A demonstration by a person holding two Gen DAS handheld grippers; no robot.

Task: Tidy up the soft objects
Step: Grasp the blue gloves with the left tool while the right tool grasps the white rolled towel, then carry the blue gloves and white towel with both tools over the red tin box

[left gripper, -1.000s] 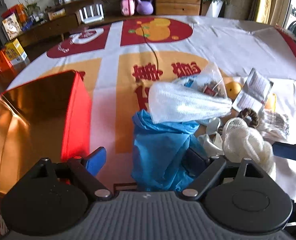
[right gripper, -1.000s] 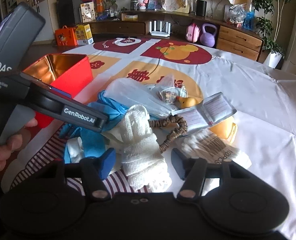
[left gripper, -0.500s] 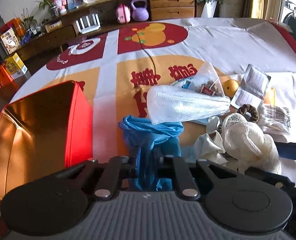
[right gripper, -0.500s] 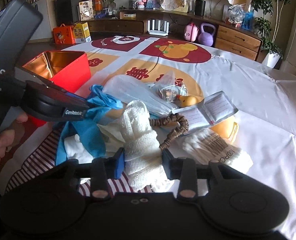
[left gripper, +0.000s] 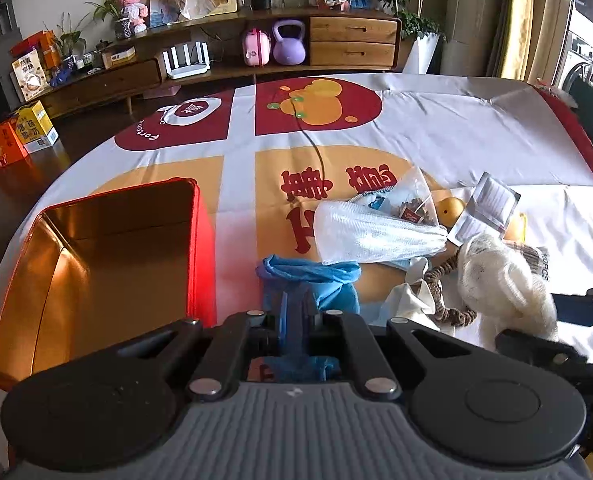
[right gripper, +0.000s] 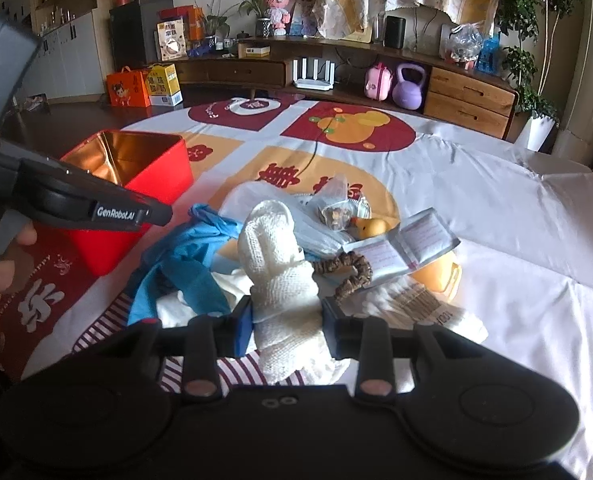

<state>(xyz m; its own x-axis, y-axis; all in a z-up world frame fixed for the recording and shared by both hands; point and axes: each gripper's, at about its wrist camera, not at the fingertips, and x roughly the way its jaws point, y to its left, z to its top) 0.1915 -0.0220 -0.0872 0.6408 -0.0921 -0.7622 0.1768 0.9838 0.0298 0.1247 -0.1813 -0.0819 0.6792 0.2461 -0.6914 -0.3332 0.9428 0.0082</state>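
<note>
Both tools have just closed: our left tool (left gripper: pixel 296 316) pinches the blue glove (left gripper: pixel 308 276), our right tool (right gripper: pixel 286 320) clamps the white mesh bundle (right gripper: pixel 280 264); the red box (left gripper: pixel 108 264) sits left, nearer the left tool.

I see a round table (left gripper: pixel 436 128) under a white cloth with red and orange prints. A red tin (left gripper: pixel 108 260), open and gold inside, sits at nine o'clock; at three o'clock lie a mesh bag (left gripper: pixel 376 236), booklet (left gripper: pixel 490 208) and cotton swabs (right gripper: pixel 428 304).
</note>
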